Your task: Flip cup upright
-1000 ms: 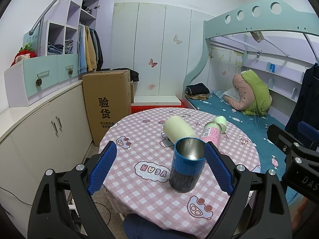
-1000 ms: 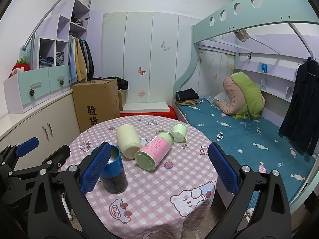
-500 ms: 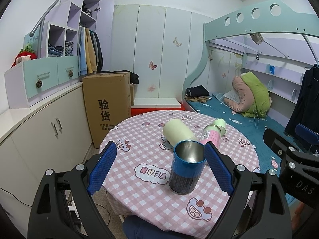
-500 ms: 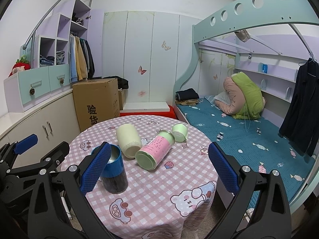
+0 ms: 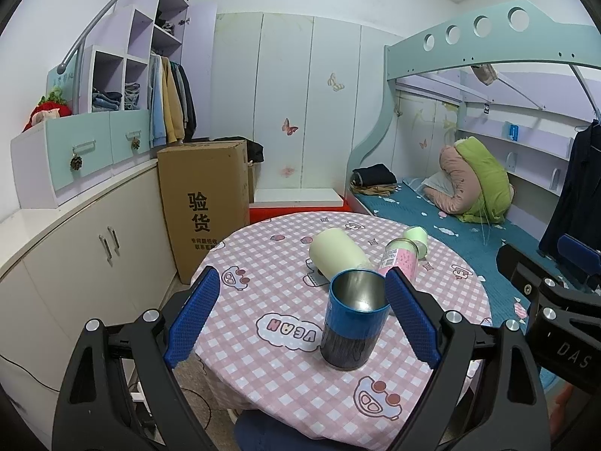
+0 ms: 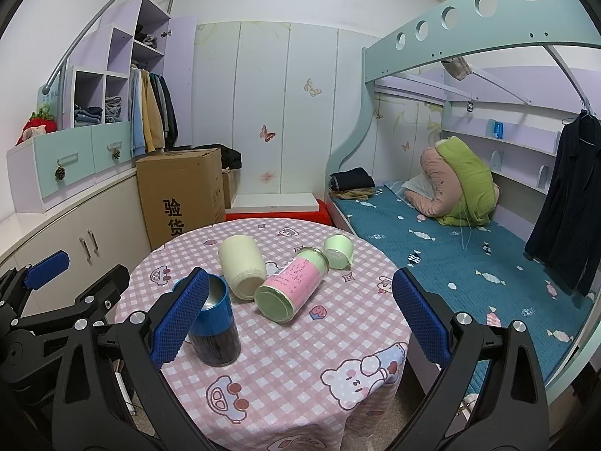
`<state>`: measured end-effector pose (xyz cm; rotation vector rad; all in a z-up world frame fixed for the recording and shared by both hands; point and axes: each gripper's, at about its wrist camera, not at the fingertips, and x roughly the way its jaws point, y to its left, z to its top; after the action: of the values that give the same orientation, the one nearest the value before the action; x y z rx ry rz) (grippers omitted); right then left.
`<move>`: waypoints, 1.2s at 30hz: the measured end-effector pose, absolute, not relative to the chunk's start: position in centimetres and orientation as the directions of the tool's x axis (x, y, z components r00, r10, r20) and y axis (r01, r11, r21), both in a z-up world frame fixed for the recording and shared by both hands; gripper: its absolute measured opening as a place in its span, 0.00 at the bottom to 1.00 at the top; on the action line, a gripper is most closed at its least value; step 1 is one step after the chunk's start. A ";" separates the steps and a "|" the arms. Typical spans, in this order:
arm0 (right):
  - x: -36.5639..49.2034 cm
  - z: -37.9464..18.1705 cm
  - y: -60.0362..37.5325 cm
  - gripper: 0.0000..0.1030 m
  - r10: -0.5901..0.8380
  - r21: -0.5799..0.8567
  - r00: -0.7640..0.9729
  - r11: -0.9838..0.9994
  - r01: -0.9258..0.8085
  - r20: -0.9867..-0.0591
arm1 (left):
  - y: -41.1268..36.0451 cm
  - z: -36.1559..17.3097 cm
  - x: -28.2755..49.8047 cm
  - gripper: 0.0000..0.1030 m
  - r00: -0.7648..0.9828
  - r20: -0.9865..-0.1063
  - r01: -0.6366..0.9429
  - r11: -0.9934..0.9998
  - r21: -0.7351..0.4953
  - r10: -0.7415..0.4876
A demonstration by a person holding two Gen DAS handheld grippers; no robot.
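A blue and black metal cup (image 5: 354, 319) stands upright, mouth up, on the round table (image 5: 285, 372); it also shows in the right wrist view (image 6: 215, 329). A cream cup (image 5: 338, 253) (image 6: 242, 265), a pink and green bottle (image 5: 400, 261) (image 6: 296, 285) and a small green cup (image 5: 415, 238) (image 6: 339, 251) lie on their sides behind it. My left gripper (image 5: 298, 317) is open, and the blue cup stands free between its fingers, near the right one. My right gripper (image 6: 300, 315) is open and empty above the table, the blue cup by its left finger.
The table has a pink checked cloth with cartoon prints. A cardboard box (image 5: 204, 206) stands behind it to the left, beside white cabinets (image 5: 75, 248). A bunk bed (image 6: 450, 248) with a teal sheet runs along the right. A dark stool (image 5: 285, 434) sits under the table's near edge.
Both grippers have drawn back slightly and risen a little. The cups have not moved.
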<state>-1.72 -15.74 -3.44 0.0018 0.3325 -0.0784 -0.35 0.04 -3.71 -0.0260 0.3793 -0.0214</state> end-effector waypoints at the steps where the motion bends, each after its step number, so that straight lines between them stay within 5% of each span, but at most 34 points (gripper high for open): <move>1: -1.7 -3.4 -15.8 0.95 -0.076 -0.012 0.942 0.997 0.076 -0.327 | -0.1 -3.6 -0.4 0.83 0.930 -0.368 0.013 1.000 -0.025 -0.022; 36: -1.8 -3.4 -15.8 0.95 -0.078 -0.012 0.942 0.997 0.078 -0.327 | -0.4 -4.1 -0.3 0.83 0.932 -0.363 0.006 1.000 -0.003 -0.007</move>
<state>-1.76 -15.78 -3.43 0.0016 0.3336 -0.0794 -0.30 -0.42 -4.10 -0.0023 0.3717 -0.0064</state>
